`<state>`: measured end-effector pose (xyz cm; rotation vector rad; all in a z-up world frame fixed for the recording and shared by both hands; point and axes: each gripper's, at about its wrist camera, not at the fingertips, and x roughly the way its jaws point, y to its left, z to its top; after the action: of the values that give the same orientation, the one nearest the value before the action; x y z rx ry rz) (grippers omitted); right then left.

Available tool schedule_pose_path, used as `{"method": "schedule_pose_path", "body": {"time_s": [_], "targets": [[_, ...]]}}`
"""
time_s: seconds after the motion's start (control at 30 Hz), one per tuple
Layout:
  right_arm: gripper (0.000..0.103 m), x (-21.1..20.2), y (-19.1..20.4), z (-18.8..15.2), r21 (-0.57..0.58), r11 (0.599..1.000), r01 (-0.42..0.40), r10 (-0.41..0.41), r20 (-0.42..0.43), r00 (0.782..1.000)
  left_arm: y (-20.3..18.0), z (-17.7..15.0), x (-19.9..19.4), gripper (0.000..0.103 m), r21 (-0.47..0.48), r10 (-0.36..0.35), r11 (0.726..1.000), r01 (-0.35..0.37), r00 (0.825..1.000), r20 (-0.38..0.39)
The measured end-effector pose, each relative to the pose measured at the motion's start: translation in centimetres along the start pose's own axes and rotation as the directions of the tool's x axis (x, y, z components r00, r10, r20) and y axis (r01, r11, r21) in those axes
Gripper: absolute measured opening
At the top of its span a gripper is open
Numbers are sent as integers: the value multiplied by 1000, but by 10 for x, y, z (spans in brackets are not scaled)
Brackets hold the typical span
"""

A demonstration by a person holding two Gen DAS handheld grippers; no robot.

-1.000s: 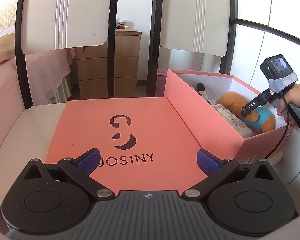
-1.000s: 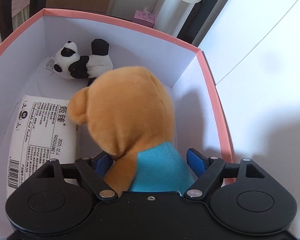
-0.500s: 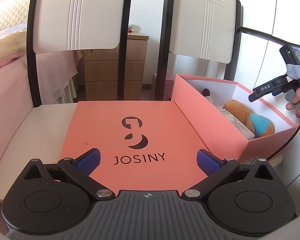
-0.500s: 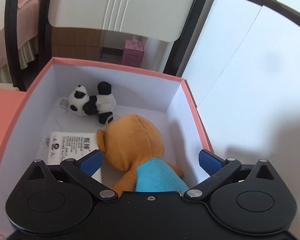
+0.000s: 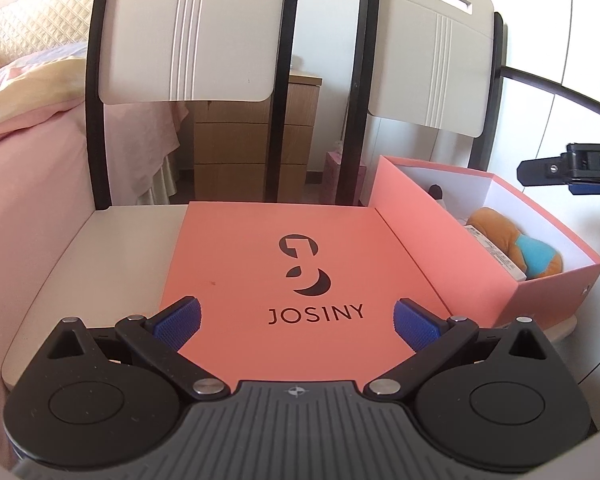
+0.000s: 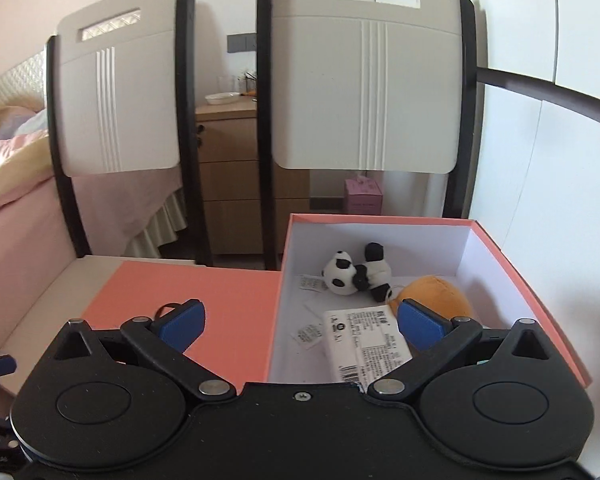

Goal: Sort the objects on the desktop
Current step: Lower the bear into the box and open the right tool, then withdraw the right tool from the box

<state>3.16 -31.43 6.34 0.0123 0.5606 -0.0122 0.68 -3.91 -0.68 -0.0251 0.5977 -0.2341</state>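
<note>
A pink box (image 6: pixel 512 256) with white inner walls stands on the right chair seat; its wall (image 5: pixel 428 240) also shows in the left wrist view. Inside lie a brown bear plush in a blue shirt (image 5: pixel 516 240), a small panda plush (image 6: pixel 356 274) and a white labelled packet (image 6: pixel 364 340). Only the bear's head (image 6: pixel 436 290) shows in the right wrist view. The pink JOSINY lid (image 5: pixel 300 264) lies flat left of the box. My left gripper (image 5: pixel 296 320) is open and empty over the lid's near edge. My right gripper (image 6: pixel 300 320) is open and empty, raised above the box's near left corner.
Two white chairs with black frames stand side by side; their backs (image 6: pixel 364 92) rise behind the box and lid. A pink-covered bed (image 5: pixel 24 152) is at the left, a wooden drawer unit (image 5: pixel 252 140) and a small pink carton (image 6: pixel 362 196) behind. White cabinet doors (image 6: pixel 540 160) are at the right.
My right gripper has let go of the bear, opened, and drawn up and back out of the box; the bear now lies inside. My left gripper has stayed open over the lid, pulling back a little.
</note>
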Motion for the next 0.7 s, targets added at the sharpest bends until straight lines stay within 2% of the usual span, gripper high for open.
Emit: {"method": "schedule_pose_path", "body": {"time_s": [0.17,0.27,0.4,0.7], "targets": [[102,-30,29,-20,12,998,-65,64,68,996,17,0,-7,103,-30,0,1000,0,1000,0],[102,-38,42,-33,9,997,-72,71,114,991,26,0,-13,103,-47,9,999,-8,1000,17],[102,-32,58,-47,-1,994,-113,112,162,980,35,1,-14,103,-53,26,998,-25,1000,7],[102,-15,63,-41,7,992,-130,123,274,954,49,4,-14,103,-72,83,994,-82,996,21]]}}
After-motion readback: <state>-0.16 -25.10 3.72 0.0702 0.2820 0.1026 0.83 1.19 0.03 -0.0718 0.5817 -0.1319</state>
